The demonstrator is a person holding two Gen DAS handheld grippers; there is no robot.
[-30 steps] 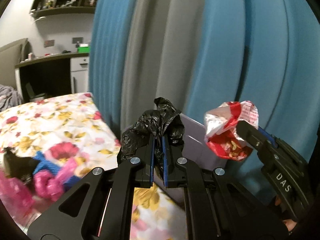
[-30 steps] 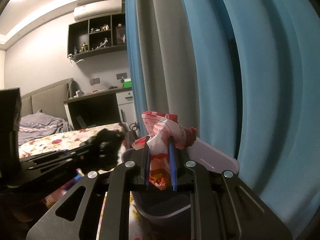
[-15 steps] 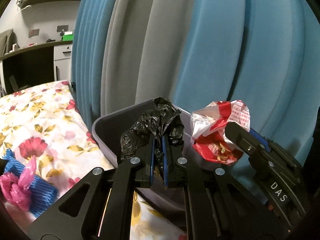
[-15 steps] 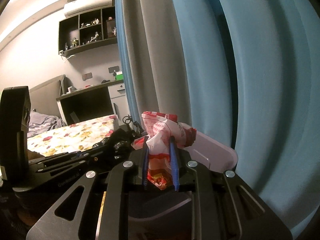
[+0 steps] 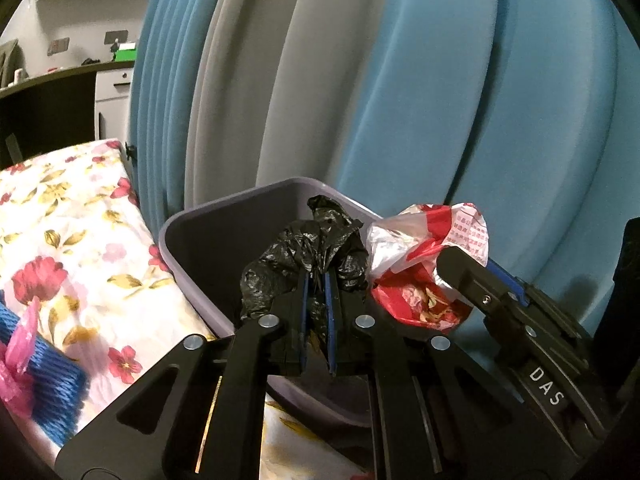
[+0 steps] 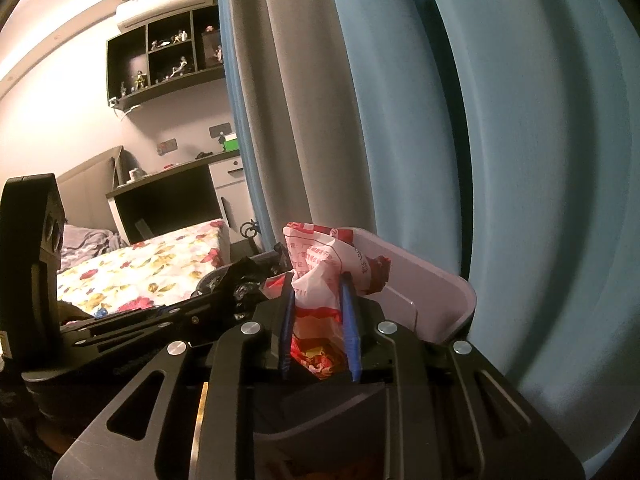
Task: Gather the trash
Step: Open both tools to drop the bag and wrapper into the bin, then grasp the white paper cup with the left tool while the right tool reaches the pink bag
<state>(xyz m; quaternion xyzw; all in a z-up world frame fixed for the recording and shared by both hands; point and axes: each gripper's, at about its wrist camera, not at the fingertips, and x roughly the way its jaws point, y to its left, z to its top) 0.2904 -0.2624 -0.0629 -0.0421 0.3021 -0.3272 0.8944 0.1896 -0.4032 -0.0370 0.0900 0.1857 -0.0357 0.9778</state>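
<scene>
Over the grey bin (image 5: 192, 232) by the bed (image 5: 72, 216) | we see left hand-held gripper (image 5: 316, 300) pinching black bag (image 5: 316, 240), right hand-held gripper (image 6: 318, 316) clamping red-white wrapper (image 6: 324, 264) | neither dropped yet; pink scrap (image 5: 20, 344) left on bed.

Bin (image 5: 188, 232) mouth open beneath both tools. Curtain (image 5: 400, 100) close behind bin, blocks far side. Right tool (image 5: 472, 280) just beside left tool (image 5: 316, 300), little gap. Bed (image 5: 80, 208) surface left mostly free.

Floral bedsheet (image 5: 80, 216) lies beside blue-and-grey curtains (image 5: 400, 80).
</scene>
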